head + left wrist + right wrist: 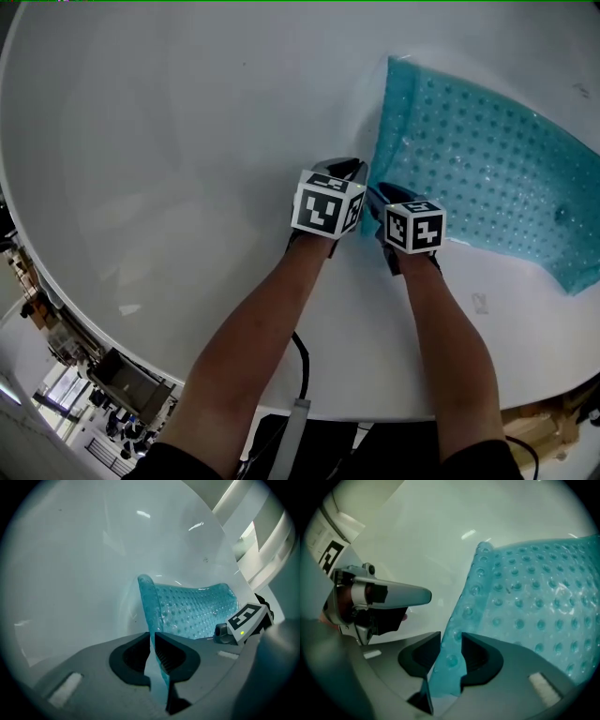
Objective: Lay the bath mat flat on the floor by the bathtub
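Bathtub [187, 112]: white, glossy, curved inner surface; it fills most of the head view, with its rim running along the lower left.
Bath mat [487, 178]: translucent teal sheet covered in rows of small raised bumps. It is inside the bathtub, on the white surface toward the tub's right side in the head view. Most of it rests against the tub, while its near short edge is lifted and curled upward off the tub surface.
Left gripper [152, 644]: inside the bathtub at the lifted edge of the mat. Its jaws are clenched tight on that edge, and a thin strip of teal is pinched between the pads.
Right gripper [451, 651]: inside the bathtub, just beside the left gripper on the same lifted edge. Its jaws stand apart with the mat edge passing loosely through the gap, so it is released, not pinching.
Marker cubes [328, 204]: one black-and-white cube on each gripper. The two sit side by side above the tub surface, nearly touching.
Forearms [253, 347]: two bare forearms reach over the bathtub rim from the lower edge of the head view, one to each gripper.
Cable [302, 361]: dark, hanging between the forearms near the tub rim.
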Demonstrator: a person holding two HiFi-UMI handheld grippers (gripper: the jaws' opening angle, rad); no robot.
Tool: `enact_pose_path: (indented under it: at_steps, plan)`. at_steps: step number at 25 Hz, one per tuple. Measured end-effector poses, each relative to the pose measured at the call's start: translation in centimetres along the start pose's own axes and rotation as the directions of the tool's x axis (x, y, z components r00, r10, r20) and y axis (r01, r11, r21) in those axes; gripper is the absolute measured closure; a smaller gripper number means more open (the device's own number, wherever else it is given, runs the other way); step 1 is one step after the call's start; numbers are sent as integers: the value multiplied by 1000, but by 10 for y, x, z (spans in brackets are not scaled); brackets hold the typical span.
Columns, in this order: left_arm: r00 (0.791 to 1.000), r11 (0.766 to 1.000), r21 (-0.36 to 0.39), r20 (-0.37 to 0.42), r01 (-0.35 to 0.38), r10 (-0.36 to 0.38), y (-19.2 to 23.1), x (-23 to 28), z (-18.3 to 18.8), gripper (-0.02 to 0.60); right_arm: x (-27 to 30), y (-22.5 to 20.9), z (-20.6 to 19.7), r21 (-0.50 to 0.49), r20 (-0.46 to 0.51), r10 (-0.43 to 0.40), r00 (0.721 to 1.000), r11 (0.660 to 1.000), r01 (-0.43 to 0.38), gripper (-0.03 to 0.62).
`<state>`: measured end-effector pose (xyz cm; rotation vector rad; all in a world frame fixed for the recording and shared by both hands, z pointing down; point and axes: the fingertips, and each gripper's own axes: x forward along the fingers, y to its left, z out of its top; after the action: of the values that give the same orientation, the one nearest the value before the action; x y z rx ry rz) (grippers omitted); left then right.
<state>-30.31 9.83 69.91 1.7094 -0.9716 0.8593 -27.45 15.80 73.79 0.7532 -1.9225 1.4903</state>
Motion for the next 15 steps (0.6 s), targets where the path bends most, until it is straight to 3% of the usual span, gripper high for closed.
enact_pose_path:
  at_steps: [9, 15]
  plan:
    - [997, 997, 59, -64, 45, -41, -10, 23, -8, 545, 19, 9, -5, 13, -8, 63, 998, 998, -63, 474]
    - [992, 993, 112, -120, 44, -30, -5, 42, -9, 545, 28, 7, -9, 21, -23, 79, 997, 997, -79, 491]
